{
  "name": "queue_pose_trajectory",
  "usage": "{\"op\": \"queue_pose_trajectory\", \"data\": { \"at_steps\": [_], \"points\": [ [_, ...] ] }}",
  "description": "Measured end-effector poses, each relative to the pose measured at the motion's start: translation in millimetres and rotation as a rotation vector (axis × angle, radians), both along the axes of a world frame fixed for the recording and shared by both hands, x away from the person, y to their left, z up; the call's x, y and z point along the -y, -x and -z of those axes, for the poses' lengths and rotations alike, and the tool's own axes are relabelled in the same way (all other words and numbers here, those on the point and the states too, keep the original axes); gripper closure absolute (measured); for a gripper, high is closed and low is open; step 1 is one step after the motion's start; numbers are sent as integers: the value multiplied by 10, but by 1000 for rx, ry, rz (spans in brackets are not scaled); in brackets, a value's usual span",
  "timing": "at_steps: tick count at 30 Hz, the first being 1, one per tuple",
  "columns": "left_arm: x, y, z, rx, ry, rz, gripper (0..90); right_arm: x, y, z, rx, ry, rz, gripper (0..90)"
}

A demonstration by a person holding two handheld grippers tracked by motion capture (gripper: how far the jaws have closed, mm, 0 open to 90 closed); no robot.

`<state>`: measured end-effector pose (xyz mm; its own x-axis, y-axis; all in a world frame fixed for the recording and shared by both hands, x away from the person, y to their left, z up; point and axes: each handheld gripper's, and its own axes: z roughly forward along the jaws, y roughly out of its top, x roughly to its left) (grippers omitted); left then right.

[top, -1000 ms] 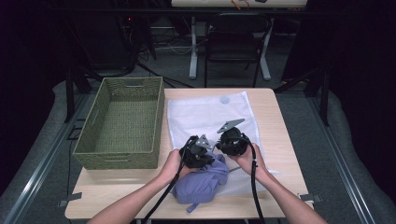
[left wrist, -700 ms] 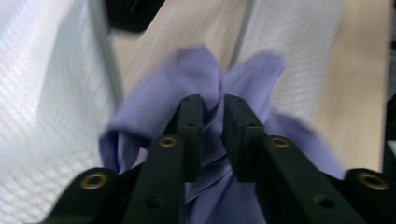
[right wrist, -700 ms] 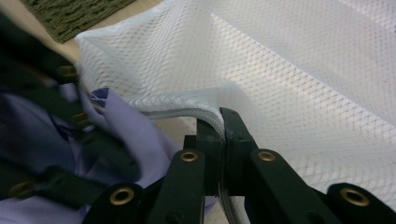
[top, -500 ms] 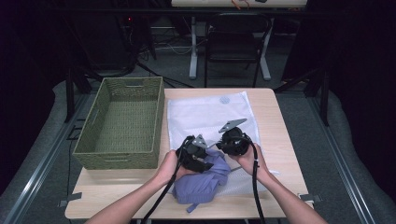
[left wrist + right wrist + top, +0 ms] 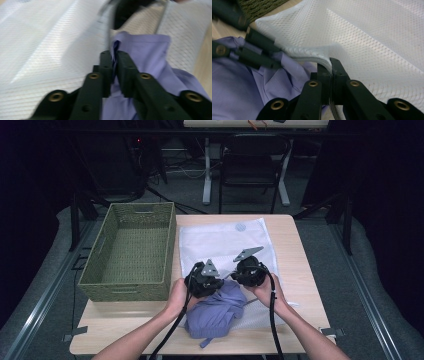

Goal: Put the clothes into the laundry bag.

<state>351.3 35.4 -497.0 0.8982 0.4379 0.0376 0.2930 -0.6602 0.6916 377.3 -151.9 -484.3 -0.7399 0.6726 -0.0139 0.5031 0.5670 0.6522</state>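
On the surface [image 5: 295,250] a white mesh bag [image 5: 220,240] lies flat beside a green woven basket [image 5: 132,252], which stands at its left in the high view. A bundled lilac shirt [image 5: 217,312] sits at the near end of the bag, partly over its edge. The left hand-held gripper [image 5: 113,56] has just been closing its jaws, and in the left gripper view they now pinch a fold of the shirt [image 5: 150,52], with the cloth standing up between the two tips and the mesh [image 5: 50,42] spreading away to one side. The right hand-held gripper [image 5: 330,62] is closed on the hemmed rim of the bag [image 5: 372,37]; in the right gripper view that thick edge runs down into the narrow slit between its jaws, lifted a little off the shirt [image 5: 232,85] that lies just beside it. In the high view the left gripper [image 5: 202,279] and the right gripper [image 5: 248,269] sit near each other above the shirt, each held by a hand whose forearm comes in from the near edge.
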Motion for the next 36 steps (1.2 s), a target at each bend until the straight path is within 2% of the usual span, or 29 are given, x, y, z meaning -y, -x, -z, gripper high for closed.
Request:
{"op": "queue_pose_trajectory", "data": {
  "at_steps": [2, 6, 8, 11, 13, 16, 19, 22, 25, 28, 29, 31, 33, 34, 36],
  "points": [
    [84, 36, 43, -4, -25, 28, 867, 4, -2, -10, 4, -8, 6, 874],
    [174, -9, 124, -10, -57, 20, 824, -3, 5, -21, 1, -13, 5, 874],
    [135, -39, 117, -24, -51, 15, 770, -3, 20, -24, -1, -14, 5, 874],
    [13, -21, 12, -31, -18, 16, 661, 18, 20, -27, -1, -12, 2, 873],
    [-69, 2, -57, -36, -11, 3, 552, 24, 24, -28, -2, -17, 7, 873],
    [-183, 38, -113, -49, -17, -26, 408, 32, 28, -36, -4, -11, 1, 873],
    [-257, 99, -110, -71, -37, -20, 341, 27, 30, -33, -6, -9, 0, 873],
    [-269, 162, -45, -90, -79, -13, 324, 25, 26, -21, -18, -2, -5, 873],
    [-287, 187, 16, -128, -107, 0, 324, 21, 34, -7, -19, 1, -4, 873],
    [-309, 214, 34, -166, -98, 10, 314, 35, 37, 0, -28, 5, -2, 873],
    [-314, 225, 20, -172, -91, 17, 306, 37, 35, 6, -26, 5, -1, 873],
    [-288, 242, 14, -166, -105, 34, 303, 34, 29, 15, -34, 5, -7, 873],
    [-231, 214, 89, -181, -124, 35, 306, 18, 32, 24, -38, 9, -10, 873],
    [-203, 187, 136, -183, -149, 44, 321, 6, 38, 37, -35, 4, -11, 873],
    [-143, 160, 220, -195, -162, 50, 362, -12, 48, 39, -40, 14, -21, 873]
  ]
}}
